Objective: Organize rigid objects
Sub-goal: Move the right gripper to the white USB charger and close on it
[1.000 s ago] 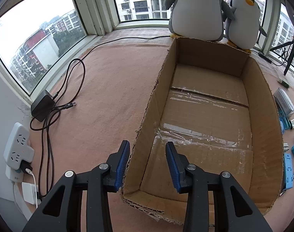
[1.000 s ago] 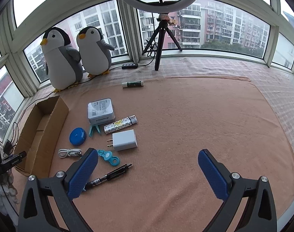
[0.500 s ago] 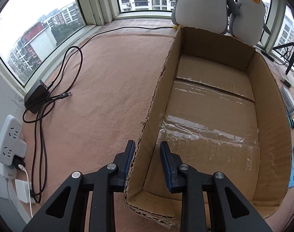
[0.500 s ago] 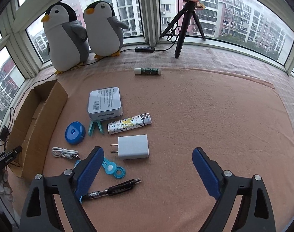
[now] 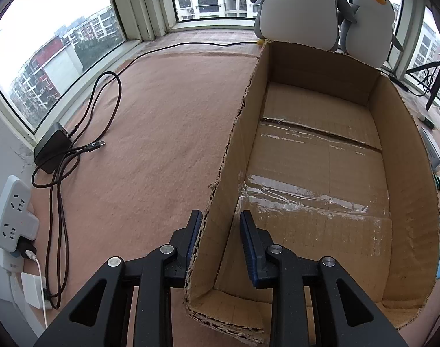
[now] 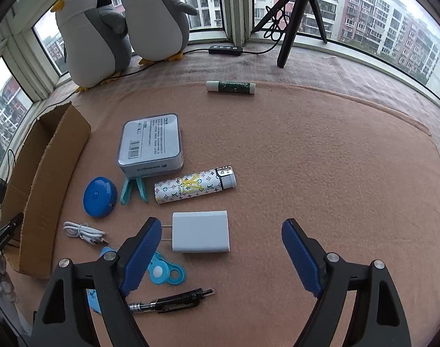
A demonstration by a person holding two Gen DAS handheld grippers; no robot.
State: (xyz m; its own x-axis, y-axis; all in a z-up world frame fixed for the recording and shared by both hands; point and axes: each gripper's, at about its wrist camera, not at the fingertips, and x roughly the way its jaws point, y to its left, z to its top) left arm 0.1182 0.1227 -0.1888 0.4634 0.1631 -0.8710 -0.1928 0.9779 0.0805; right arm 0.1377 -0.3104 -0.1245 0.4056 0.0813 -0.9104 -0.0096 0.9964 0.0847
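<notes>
Left gripper (image 5: pixel 220 231) straddling the near left wall of the cardboard box (image 5: pixel 405 190), outer pad against the cardboard, inner pad a little off it inside, so jaws narrowed but not clamped shut. Right gripper (image 6: pixel 218 248) spread wide, holding nothing, low over the white charger (image 6: pixel 201 232) on the pink blanket (image 6: pixel 321 159). Around the charger: patterned tube (image 6: pixel 194 184), metal tin (image 6: pixel 150 143), blue round case (image 6: pixel 100 193), white cable (image 6: pixel 84 232), black pen (image 6: pixel 170 303), with the box off to the left.
</notes>
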